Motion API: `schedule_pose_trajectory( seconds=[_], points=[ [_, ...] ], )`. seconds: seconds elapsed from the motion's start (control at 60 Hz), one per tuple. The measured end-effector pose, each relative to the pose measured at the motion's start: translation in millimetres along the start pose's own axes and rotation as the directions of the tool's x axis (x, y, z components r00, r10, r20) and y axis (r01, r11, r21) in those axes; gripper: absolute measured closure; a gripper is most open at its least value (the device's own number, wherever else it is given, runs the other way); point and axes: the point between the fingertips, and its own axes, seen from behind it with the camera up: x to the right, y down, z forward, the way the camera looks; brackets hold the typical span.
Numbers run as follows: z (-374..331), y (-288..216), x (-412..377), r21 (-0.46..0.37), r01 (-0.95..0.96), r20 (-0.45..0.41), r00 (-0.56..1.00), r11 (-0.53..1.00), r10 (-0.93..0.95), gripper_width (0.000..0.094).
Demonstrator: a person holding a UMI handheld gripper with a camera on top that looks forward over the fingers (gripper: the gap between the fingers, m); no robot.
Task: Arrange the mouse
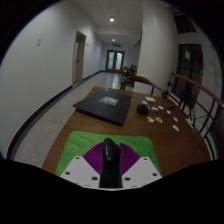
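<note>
Claw [109,163] shut on mouse [110,152] | wood table [90,128] | corridor bg

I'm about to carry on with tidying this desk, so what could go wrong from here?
The gripper is shut on the mouse, which largely hides its contact with the fingers, so it may slip unnoticed. The laptop lies just beyond; a forward move might hit it. The table edge is close, so releasing here could drop it.

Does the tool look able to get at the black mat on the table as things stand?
Probably yes: the black mat lies flat just ahead of the tool, with bare table between; a dark object sits between its fingers.
</note>
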Motion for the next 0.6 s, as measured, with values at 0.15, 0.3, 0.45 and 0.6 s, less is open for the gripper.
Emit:
schedule_pose_trajectory(
  seconds=[0.15,0.3,0.45,0.6],
  points=[
    [-1,0,1,-0.023,0.009,-0.009,1.0,1.0,-0.009,0.0649],
    [-46,-18,2,0.008,-0.021,-0.033,0.999,1.0,0.021,0.0075],
    [-140,-31,-14,0.088,-0.104,-0.007,0.994,0.991,0.105,0.0081],
    [-211,-10,-32,0.105,-0.118,-0.013,0.993,0.987,0.12,0.0085]
  ],
)
